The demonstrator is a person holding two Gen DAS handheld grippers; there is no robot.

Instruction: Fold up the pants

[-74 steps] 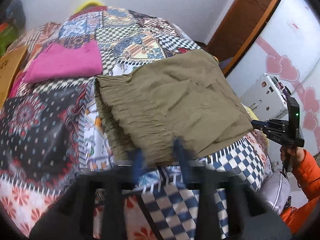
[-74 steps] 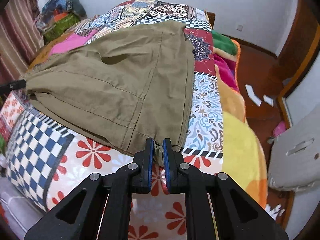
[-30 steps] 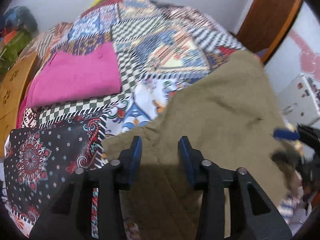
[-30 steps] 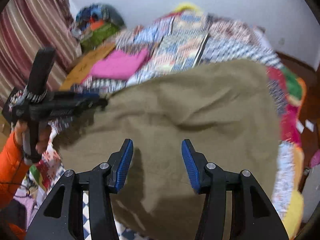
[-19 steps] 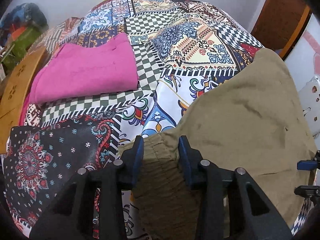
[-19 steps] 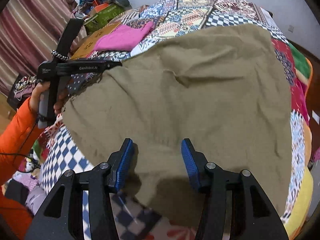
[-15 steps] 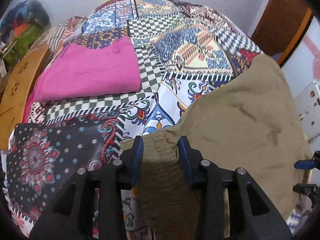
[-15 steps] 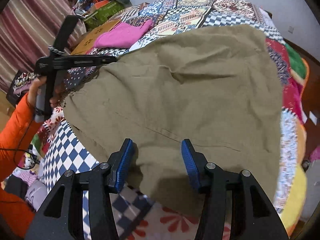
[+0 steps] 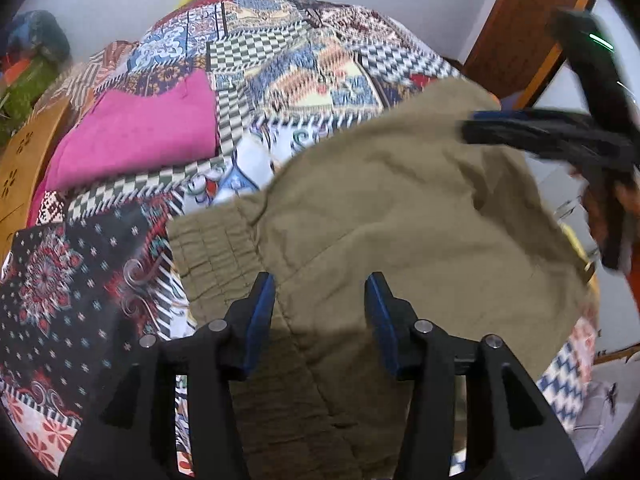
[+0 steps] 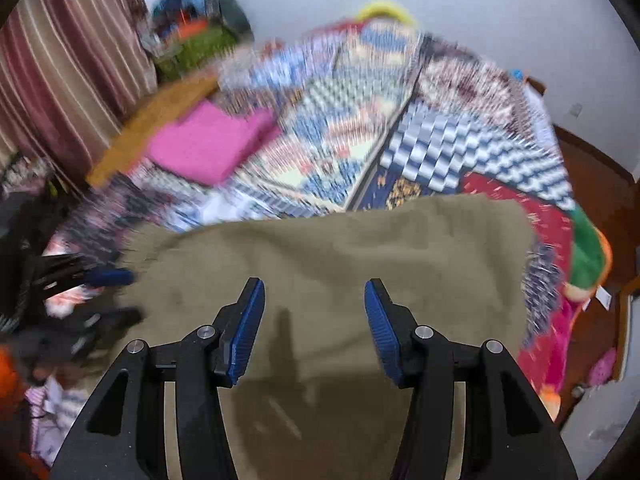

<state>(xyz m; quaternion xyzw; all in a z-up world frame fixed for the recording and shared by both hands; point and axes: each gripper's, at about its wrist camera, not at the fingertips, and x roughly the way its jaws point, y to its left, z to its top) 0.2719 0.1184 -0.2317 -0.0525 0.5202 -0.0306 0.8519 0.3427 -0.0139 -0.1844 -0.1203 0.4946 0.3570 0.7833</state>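
The olive-green pants (image 9: 400, 220) lie folded on the patchwork bedspread (image 9: 288, 52), elastic waistband (image 9: 212, 240) toward the left. My left gripper (image 9: 320, 300) is open and empty, hovering just above the pants near the waistband. My right gripper (image 10: 314, 304) is open and empty above the pants (image 10: 340, 248) in the blurred right wrist view. The right gripper also shows in the left wrist view (image 9: 540, 136), over the far right edge of the pants. The left gripper shows blurred at the left of the right wrist view (image 10: 100, 292).
A folded pink garment (image 9: 136, 136) lies on the bed beyond the pants, next to a wooden board (image 9: 24, 160). A clothes pile (image 10: 192, 40) sits at the far corner by a striped curtain (image 10: 60, 80). A wooden door (image 9: 520, 28) stands at right.
Both grippers let go of the pants earlier and stay open. Over the last half second both moved fast above the cloth; the right gripper swung up over the pants' far right edge.
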